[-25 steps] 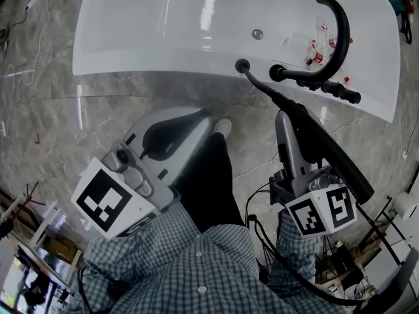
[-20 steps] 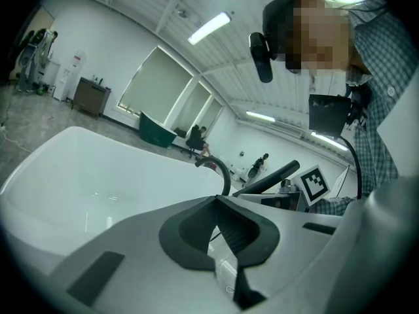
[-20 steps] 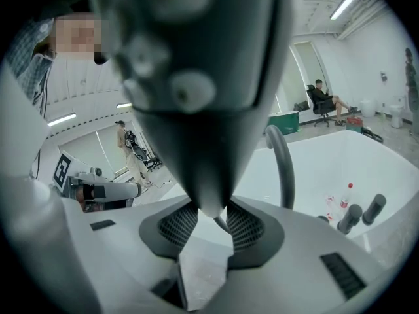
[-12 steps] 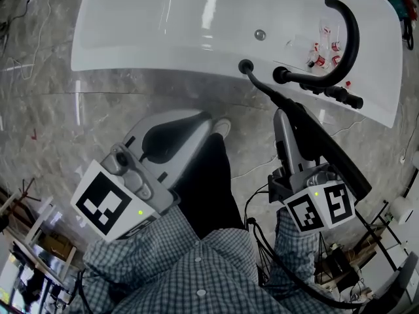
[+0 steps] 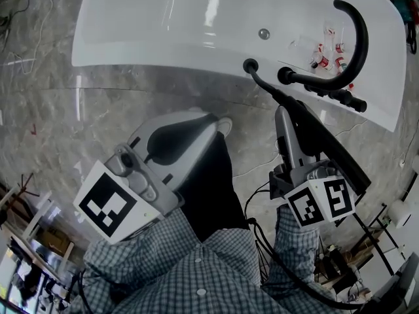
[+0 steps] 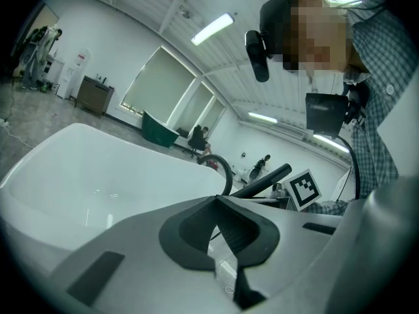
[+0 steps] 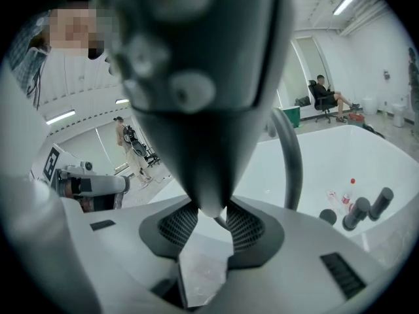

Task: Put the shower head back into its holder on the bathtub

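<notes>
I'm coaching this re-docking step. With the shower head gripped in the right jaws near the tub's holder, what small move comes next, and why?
Probably slide the shower head down along its hose toward the holder on the bathtub rim. The right gripper clamps its tapered end, which points at the holder but sits short of it.

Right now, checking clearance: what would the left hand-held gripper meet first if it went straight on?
Most likely the white bathtub, near side; nothing else shows ahead of the left hand-held gripper.
</notes>
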The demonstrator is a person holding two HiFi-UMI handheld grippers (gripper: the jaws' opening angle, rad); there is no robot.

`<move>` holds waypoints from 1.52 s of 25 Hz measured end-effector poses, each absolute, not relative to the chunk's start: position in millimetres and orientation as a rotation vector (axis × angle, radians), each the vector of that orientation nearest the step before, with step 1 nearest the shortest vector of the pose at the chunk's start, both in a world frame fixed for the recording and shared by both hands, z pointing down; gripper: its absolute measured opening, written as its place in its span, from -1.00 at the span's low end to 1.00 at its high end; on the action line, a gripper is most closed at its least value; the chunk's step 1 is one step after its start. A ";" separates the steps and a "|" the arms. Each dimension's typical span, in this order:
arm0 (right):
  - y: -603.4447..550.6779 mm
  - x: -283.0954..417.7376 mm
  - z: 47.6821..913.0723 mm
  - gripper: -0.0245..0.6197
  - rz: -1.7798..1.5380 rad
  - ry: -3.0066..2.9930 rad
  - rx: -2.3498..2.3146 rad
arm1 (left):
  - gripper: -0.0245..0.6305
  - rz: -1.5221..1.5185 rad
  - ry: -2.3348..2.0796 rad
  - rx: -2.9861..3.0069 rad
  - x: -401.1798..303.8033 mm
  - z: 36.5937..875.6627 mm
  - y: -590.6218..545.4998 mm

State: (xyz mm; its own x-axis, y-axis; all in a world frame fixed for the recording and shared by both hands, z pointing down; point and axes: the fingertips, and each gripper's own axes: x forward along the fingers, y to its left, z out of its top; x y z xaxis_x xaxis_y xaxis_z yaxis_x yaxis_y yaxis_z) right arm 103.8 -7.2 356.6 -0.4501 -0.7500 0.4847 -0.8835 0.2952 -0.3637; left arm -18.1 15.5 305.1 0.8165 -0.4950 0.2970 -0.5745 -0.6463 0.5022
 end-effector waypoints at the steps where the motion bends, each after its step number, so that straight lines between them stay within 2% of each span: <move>1: -8.2 103.7 358.8 -0.51 0.875 -2.337 1.503 | -0.90 0.170 -0.786 2.404 -18.7 305.4 14.0; 16: -20.1 106.1 389.0 -0.51 0.895 -2.300 1.465 | -0.90 0.189 -0.897 2.396 -34.7 325.3 -10.5; 38: -49.8 108.6 436.6 -0.51 0.912 -2.267 1.409 | -0.90 0.197 -0.842 2.344 -16.4 354.5 -30.3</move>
State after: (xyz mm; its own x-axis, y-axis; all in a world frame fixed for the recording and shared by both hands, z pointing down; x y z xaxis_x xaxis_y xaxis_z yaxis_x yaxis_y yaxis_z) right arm 108.6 -49.8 436.6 -0.4625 -0.6808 0.5680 -0.8845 0.3098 -0.3488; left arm -16.4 -30.3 354.5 0.7841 -0.5222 0.3352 -0.6167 -0.5953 0.5151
